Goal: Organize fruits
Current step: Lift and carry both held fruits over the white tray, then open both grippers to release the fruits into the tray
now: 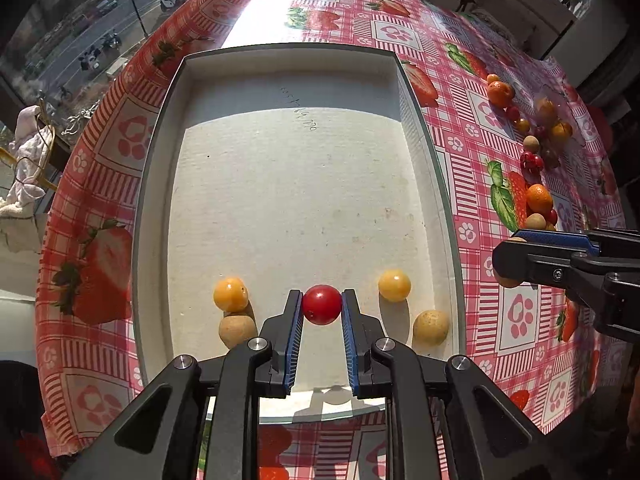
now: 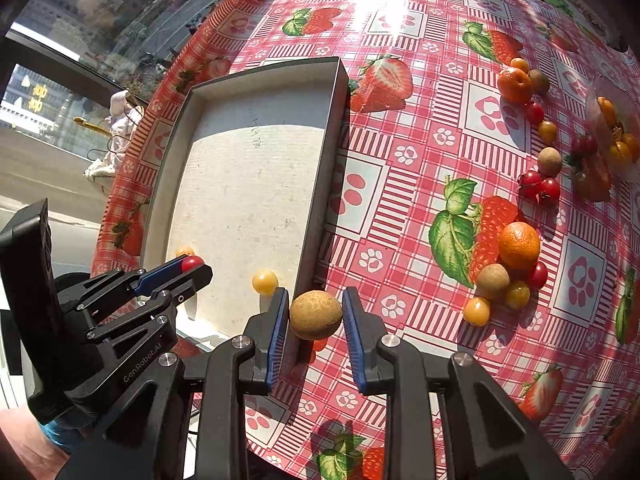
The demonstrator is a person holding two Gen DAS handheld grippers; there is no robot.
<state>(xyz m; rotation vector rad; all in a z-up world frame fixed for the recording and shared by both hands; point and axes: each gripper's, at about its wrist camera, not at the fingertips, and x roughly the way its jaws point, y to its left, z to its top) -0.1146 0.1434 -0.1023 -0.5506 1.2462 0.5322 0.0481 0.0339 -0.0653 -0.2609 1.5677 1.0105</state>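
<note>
Red round cherry tomato [image 1: 321, 304] sits clamped in the narrowly shut left gripper [image 1: 321, 312] over the shallow white cardboard tray [image 1: 280, 184] at lower centre, the right gripper [image 2: 316, 314] pinching a tan round longan [image 2: 316, 315] beside the tray's wall at lower centre, so placement is under way and calls for lowering and release.

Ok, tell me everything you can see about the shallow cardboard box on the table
The shallow rectangular cardboard box lies flat and open on the red strawberry-print tablecloth. Its outside is dark grey-green, and the inside is pale, faintly stained board with some handwriting. Low upright walls ring it. Two yellow round fruits and two tan ones sit at its near end. Sunlight covers most of the floor, and the far strip is shaded.
</note>
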